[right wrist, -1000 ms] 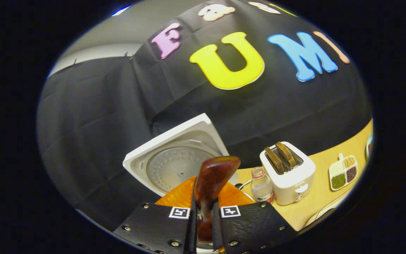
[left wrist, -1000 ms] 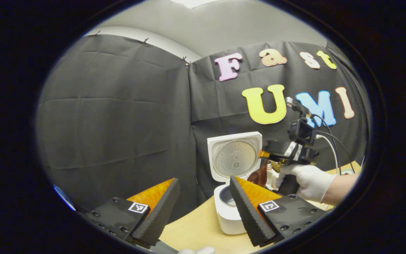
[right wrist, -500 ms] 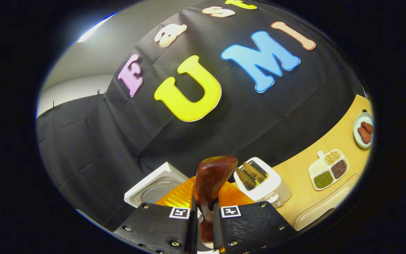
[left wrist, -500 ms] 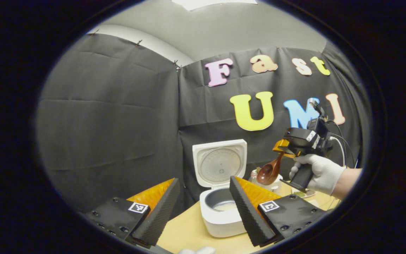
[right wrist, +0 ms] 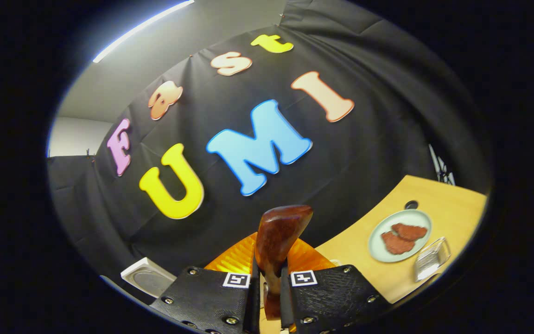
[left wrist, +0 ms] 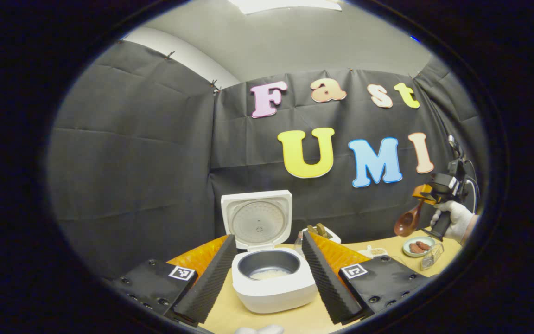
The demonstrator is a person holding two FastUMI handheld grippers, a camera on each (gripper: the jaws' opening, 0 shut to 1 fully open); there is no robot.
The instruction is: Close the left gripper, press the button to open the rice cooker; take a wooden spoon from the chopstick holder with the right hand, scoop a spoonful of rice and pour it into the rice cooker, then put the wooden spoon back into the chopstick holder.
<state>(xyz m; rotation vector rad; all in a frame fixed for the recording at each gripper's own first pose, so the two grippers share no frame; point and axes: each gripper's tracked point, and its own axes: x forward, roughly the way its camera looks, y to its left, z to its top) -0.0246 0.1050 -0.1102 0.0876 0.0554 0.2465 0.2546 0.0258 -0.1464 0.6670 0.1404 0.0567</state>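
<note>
The rice cooker [left wrist: 274, 273] stands open with rice in its pot, framed by the wide-spread left gripper [left wrist: 267, 273]. Far right, the right gripper [right wrist: 267, 297] clamps the wooden spoon [right wrist: 278, 241] near the wire chopstick holder [right wrist: 430, 265]; judging by this, only its return remains.

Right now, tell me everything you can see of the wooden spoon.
The wooden spoon is dark reddish-brown with a glossy finish. The right tool is shut on its handle, both fingers pressing it. In the left gripper view the spoon hangs bowl-down from that tool, in the air above the table's right end, near the plate and far from the open rice cooker. Its bowl looks empty there.
</note>
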